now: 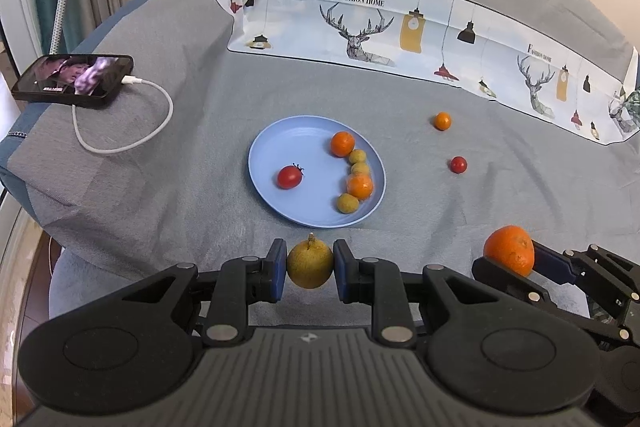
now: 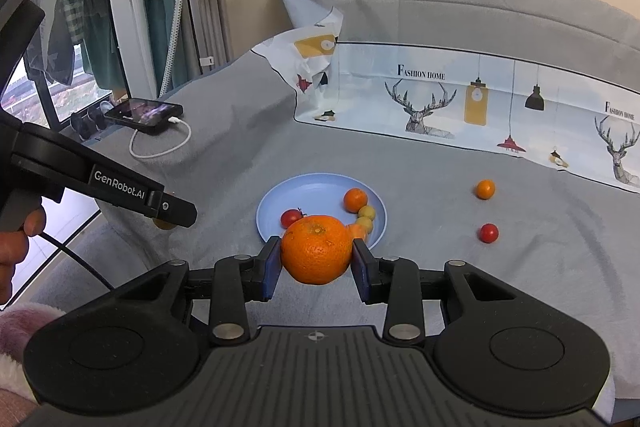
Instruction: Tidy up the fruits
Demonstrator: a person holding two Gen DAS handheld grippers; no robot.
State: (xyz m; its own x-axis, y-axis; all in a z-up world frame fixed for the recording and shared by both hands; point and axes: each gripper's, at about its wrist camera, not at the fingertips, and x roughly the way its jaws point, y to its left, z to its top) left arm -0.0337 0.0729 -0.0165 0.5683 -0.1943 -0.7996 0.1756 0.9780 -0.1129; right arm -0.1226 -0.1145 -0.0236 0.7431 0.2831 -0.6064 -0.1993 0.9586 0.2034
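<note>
Near a round blue plastic plate (image 1: 280,147), my left gripper (image 1: 310,267) clamps a yellow-green round fruit (image 1: 310,265); my right gripper (image 2: 316,255) clamps a large orange mandarin (image 2: 316,251).

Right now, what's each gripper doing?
Left gripper: closed on a yellow-green fruit.
Right gripper: closed on a large orange.

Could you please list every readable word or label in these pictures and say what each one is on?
"FASHION HOME": printed cloth, above a deer drawing; repeated at its right.
"GenRobot.AI": left hand-held gripper, on its side.
Phone screen: a red caption, too small to read.
</note>
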